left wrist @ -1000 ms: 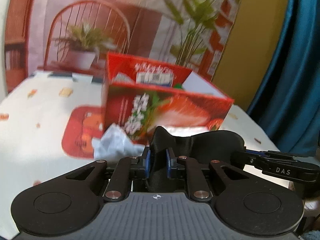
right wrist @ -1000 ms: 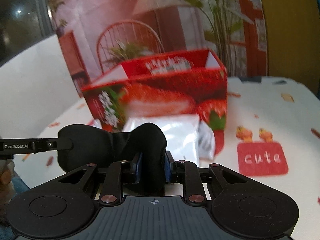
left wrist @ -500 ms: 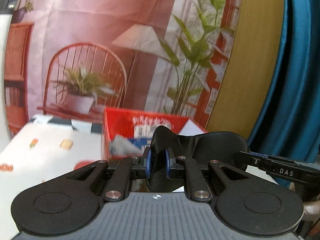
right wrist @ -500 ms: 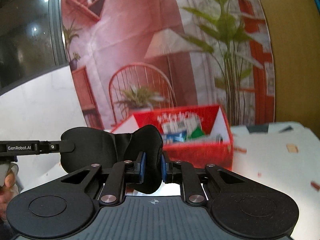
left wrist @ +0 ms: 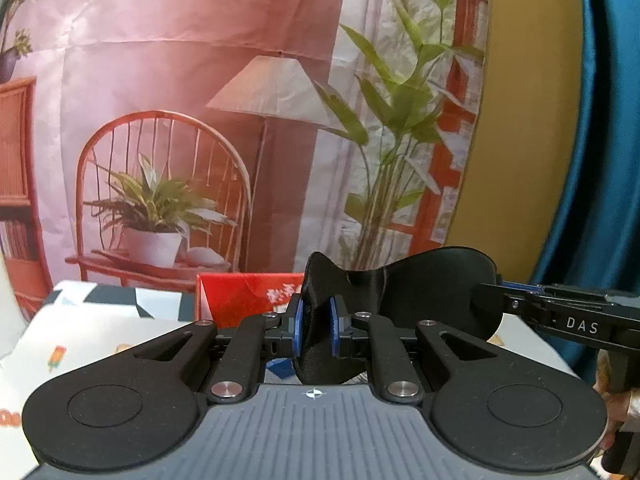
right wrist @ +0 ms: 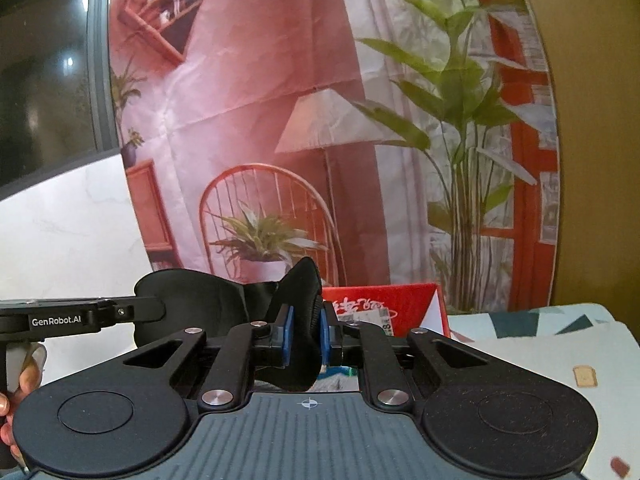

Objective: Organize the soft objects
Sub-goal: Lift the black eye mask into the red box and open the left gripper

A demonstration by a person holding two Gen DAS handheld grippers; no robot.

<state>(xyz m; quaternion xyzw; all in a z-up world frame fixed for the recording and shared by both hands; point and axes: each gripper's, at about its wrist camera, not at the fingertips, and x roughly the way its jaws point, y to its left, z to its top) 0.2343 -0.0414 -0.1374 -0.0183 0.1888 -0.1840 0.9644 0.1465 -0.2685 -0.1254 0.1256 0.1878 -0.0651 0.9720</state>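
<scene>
A black sleep mask (left wrist: 400, 300) hangs stretched between two hand-held grippers, each pinching one end of it. In the left wrist view, the left gripper (left wrist: 315, 326) sits at centre frame with its blue pads (left wrist: 298, 328) pressed together on a folded end of the mask, while the rest of the mask spreads toward the right of the frame, where the right gripper (left wrist: 492, 294) reaches in from the right edge and grips the far end. In the right wrist view, the right gripper (right wrist: 305, 334) is likewise clamped at centre frame on a fold of the mask (right wrist: 200, 300), which runs off to the left, where the left gripper (right wrist: 156, 308) enters from the left edge and meets its other end. The mask is held up in front of a red box (left wrist: 244, 296), open at the top, which stands on a table (left wrist: 100, 332) covered with a white patterned cloth; in the right wrist view the box (right wrist: 396, 300) shows just right of centre, behind the fingers, with packets inside that are too hidden to identify. A printed backdrop (left wrist: 200, 120) of a chair, lamp and plants fills the upper part of both frames, and a blue curtain (left wrist: 600, 160) runs down the right edge of the left wrist view.
</scene>
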